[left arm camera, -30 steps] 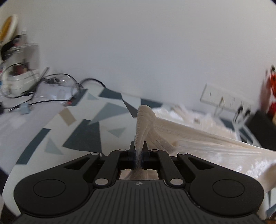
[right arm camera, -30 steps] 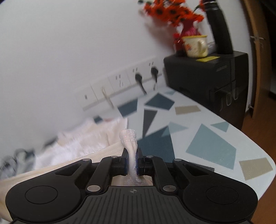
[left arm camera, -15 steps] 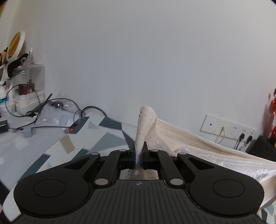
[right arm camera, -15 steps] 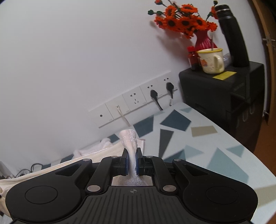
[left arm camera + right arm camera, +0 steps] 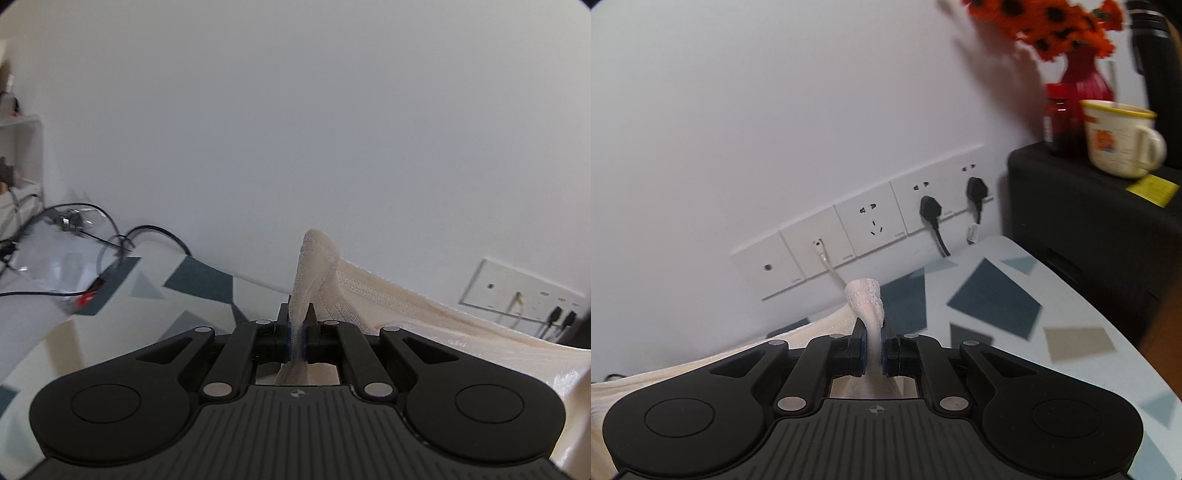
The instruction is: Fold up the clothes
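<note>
A cream knitted garment is held between both grippers above a table with a blue, grey and beige geometric pattern. My left gripper is shut on a bunched ribbed edge of the garment, which stretches away to the right. My right gripper is shut on another bunched part of the garment, and the cloth trails off to the left. The lower part of the garment is hidden behind the gripper bodies.
A white wall stands close behind the table, with a row of sockets and two black plugs. A black cabinet at right carries a mug and red flower vase. Cables lie at far left.
Both grippers have moved closer to the wall, still holding the garment; the sockets look nearer and larger. The cloth stays stretched between them, and both grips are unchanged.
</note>
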The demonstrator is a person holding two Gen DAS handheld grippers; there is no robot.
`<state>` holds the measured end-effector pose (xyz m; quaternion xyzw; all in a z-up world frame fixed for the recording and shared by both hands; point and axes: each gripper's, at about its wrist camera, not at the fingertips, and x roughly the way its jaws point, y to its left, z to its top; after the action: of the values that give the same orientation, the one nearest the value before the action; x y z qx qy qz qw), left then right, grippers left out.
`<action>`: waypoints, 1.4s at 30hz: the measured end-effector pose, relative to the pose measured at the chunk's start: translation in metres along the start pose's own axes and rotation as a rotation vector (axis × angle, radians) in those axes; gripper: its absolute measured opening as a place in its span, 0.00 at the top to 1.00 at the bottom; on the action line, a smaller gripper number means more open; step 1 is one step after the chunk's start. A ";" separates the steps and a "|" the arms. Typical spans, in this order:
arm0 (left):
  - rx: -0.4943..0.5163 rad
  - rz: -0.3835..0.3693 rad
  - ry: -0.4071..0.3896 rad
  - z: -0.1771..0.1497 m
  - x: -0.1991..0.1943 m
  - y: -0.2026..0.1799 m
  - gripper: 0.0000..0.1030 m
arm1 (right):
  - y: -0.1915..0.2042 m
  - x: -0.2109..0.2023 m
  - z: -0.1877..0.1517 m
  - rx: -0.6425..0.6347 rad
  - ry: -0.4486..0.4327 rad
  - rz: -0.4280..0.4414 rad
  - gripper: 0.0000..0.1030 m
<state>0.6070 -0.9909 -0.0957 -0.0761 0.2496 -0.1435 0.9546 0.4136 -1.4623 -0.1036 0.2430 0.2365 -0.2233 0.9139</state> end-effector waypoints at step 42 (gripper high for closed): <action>0.135 -0.170 0.625 -0.062 0.111 0.018 0.00 | -0.002 0.116 -0.077 -0.058 0.440 0.067 0.01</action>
<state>0.6735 -1.0132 -0.2035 0.0143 0.5130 -0.2551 0.8195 0.4788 -1.4554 -0.2265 0.2672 0.4282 -0.1277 0.8538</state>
